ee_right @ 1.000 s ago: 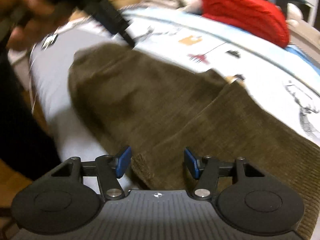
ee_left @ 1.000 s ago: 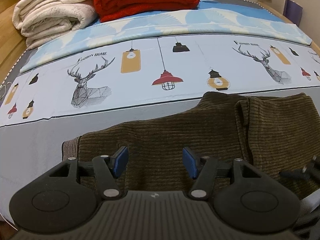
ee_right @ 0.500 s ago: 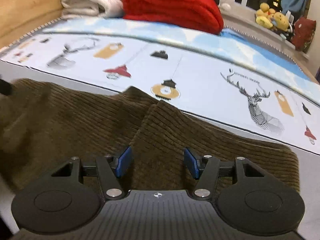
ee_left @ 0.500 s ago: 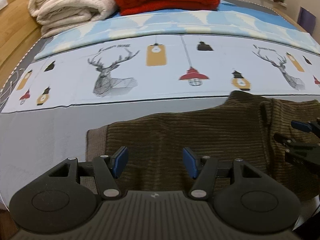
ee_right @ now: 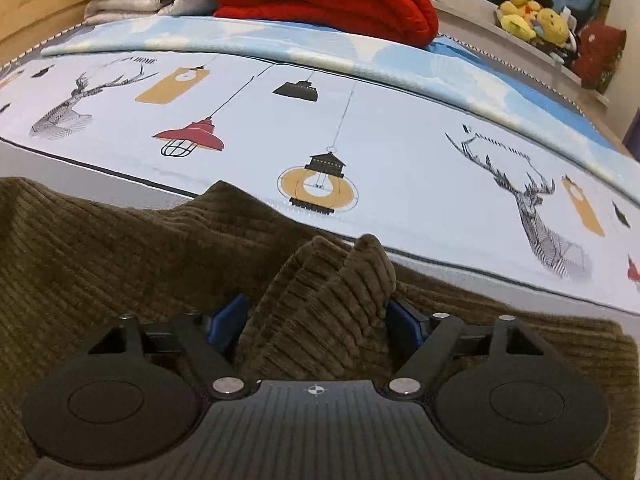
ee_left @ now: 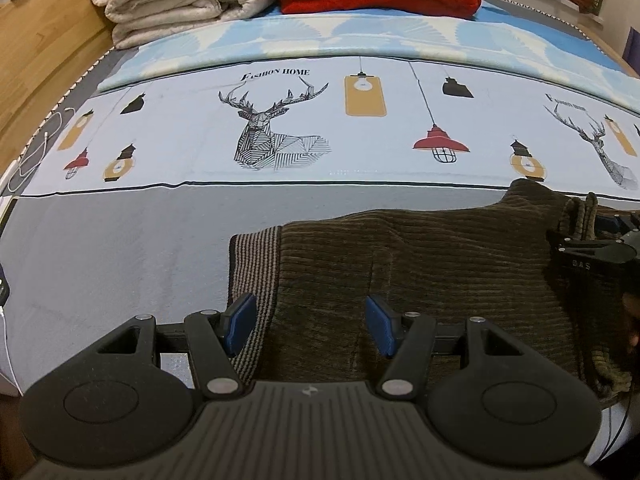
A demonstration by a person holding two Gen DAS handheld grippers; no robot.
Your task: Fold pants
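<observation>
The dark olive-brown ribbed corduroy pants lie on the grey, deer-printed bedsheet beneath the released left gripper, while the right gripper, jaws just widened, straddles a raised fabric fold without pinching it.

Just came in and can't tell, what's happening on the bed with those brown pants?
A person is folding brown corduroy pants on the bed with two handheld grippers. The right gripper has just been opening; a bunched ridge of the fabric stands between its jaws. The left gripper hovers open over the striped waistband end.
</observation>
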